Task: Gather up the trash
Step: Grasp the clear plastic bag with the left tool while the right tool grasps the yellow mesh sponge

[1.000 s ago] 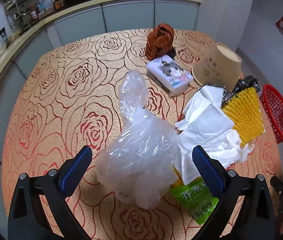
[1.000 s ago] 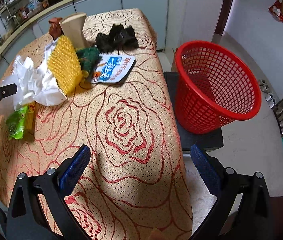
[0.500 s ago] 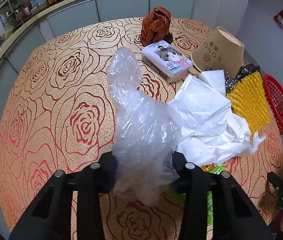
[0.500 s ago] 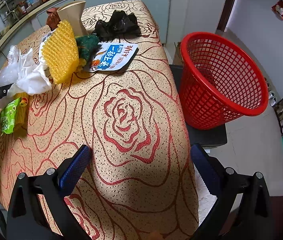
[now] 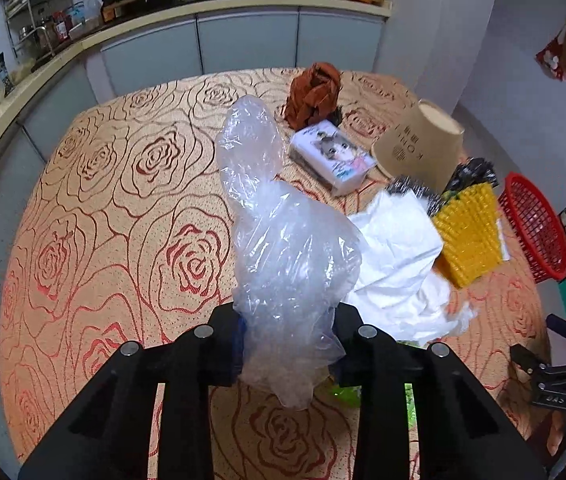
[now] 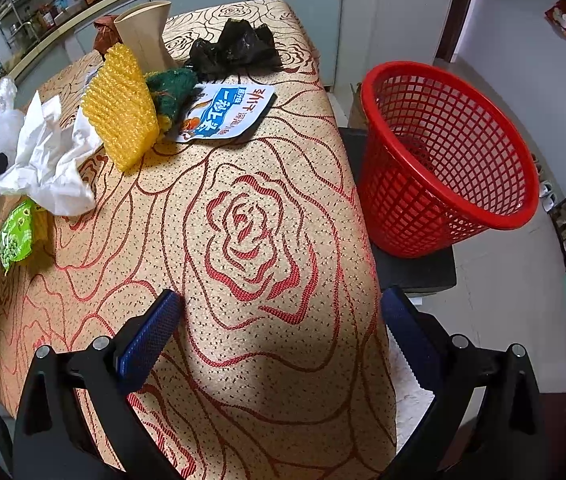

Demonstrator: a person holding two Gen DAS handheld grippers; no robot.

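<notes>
Right now the left gripper (image 5: 289, 344) is clamped on a crumpled clear plastic bag (image 5: 283, 248), its two jaws pressed into the bag's lower part so the film bulges up and ahead of the fingers. Just to the right of that gripper, touching the bag, lies a heap of white paper (image 5: 399, 276), and a green snack wrapper (image 6: 15, 236) peeks out beneath the right finger. Farther right of the paper sits a yellow foam net (image 5: 469, 236), tilted against the heap. Ahead and to the right lie a tissue pack with a cat picture (image 5: 333, 156) and an overturned paper bucket (image 5: 419, 148); straight ahead beyond the bag is a scrunched brown bag (image 5: 315, 94). All rest on the rose-patterned tablecloth (image 5: 123, 200).

The right gripper (image 6: 281, 326) hangs above the near end of the table with its jaws spread wide and nothing between them. Ahead and to its right, off the table edge, a red mesh basket (image 6: 443, 152) stands tilted on a dark stool (image 6: 415, 272). Ahead and to its left lie a blue-and-white food pouch (image 6: 227, 112), a green scrubby wad (image 6: 173, 92) and, farther on, a black plastic bag (image 6: 235, 48).
</notes>
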